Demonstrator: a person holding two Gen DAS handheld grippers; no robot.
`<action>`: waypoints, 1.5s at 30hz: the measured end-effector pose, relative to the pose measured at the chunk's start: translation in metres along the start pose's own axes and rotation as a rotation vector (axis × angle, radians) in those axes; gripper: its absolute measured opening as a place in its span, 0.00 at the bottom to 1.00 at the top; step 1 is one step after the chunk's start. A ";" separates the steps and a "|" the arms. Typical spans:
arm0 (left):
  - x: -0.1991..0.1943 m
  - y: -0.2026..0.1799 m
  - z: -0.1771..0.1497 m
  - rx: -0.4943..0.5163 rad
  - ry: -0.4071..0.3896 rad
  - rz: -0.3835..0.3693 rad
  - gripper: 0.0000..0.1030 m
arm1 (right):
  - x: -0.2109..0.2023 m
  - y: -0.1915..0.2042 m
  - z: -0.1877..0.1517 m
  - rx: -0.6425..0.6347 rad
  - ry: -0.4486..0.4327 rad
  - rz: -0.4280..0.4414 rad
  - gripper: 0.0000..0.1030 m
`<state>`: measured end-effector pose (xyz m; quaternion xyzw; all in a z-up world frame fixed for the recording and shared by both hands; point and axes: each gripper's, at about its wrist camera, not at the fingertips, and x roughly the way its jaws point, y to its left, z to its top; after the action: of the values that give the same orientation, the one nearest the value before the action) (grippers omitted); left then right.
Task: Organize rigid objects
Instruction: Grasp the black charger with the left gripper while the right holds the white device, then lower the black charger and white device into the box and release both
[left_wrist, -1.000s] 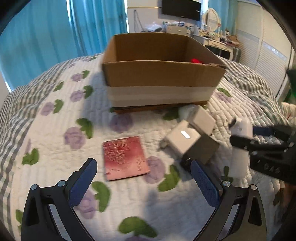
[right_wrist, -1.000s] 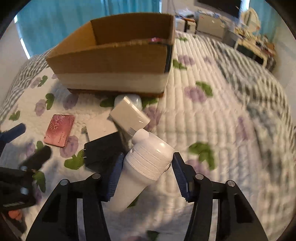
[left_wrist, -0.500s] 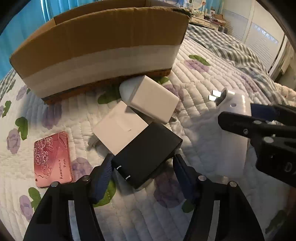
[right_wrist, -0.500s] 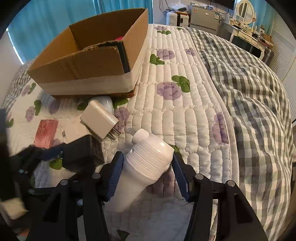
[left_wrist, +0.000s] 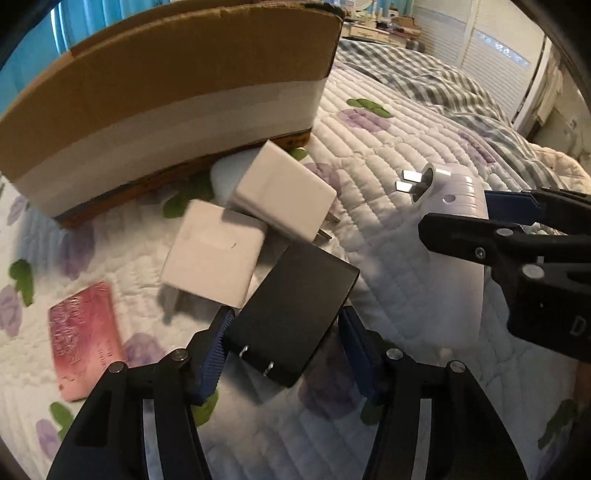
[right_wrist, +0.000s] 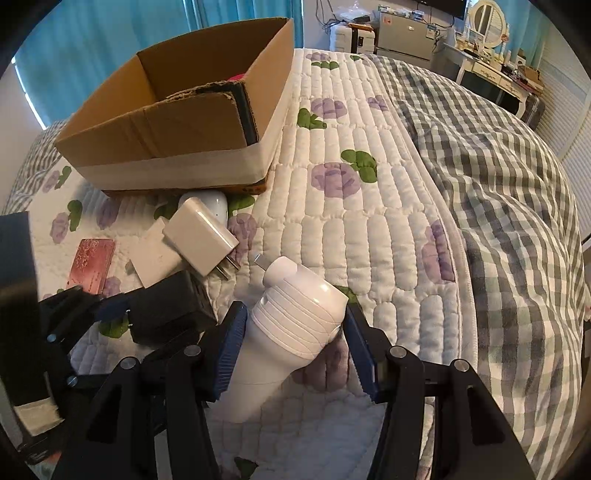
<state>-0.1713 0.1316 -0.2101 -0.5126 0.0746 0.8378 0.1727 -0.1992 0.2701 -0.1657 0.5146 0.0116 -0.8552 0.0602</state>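
Left wrist view
Left gripper (left_wrist: 284, 345): you had its blue pads closed against the two sides of the black charger (left_wrist: 295, 314), which sat lifted at a tilt, prongs toward the camera.
White adapters: one flat white charger (left_wrist: 214, 258) lay on the quilt (left_wrist: 388, 155) just beyond the black one; a second white plug adapter (left_wrist: 284, 194) leaned across it, prongs pointing right.
Cardboard box (left_wrist: 166, 85): it stood just behind the adapters, a white band round its lower wall; a rounded white object (left_wrist: 227, 171) lay against its base.
Pink card (left_wrist: 86, 339): flat on the quilt, left of your gripper.
Right gripper (left_wrist: 476, 221): it came in from the right, holding the white cylindrical plug device (left_wrist: 458, 236).

Right wrist view
Right gripper (right_wrist: 293, 341): you had both pads pressed on the ribbed white plug device (right_wrist: 295, 321), its prong end pointing away toward the box.
Cardboard box (right_wrist: 177, 122): open-topped, well ahead on the left; something red showed inside.
Black charger (right_wrist: 166, 314): held in your left gripper (right_wrist: 110, 308), just left of the white device.
Checked blanket (right_wrist: 498, 184): it covered the right side of the bed.
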 end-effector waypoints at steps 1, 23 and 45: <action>0.000 0.000 -0.001 0.001 -0.002 -0.002 0.57 | 0.001 -0.001 0.000 0.003 0.002 0.001 0.52; -0.051 0.002 0.004 -0.026 -0.118 0.005 0.38 | -0.014 0.002 0.000 0.002 -0.052 0.023 0.52; -0.161 0.100 0.125 -0.112 -0.329 0.184 0.38 | -0.136 0.058 0.129 -0.158 -0.343 0.004 0.52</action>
<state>-0.2458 0.0421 -0.0152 -0.3685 0.0451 0.9254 0.0763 -0.2426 0.2146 0.0169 0.3551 0.0671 -0.9267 0.1029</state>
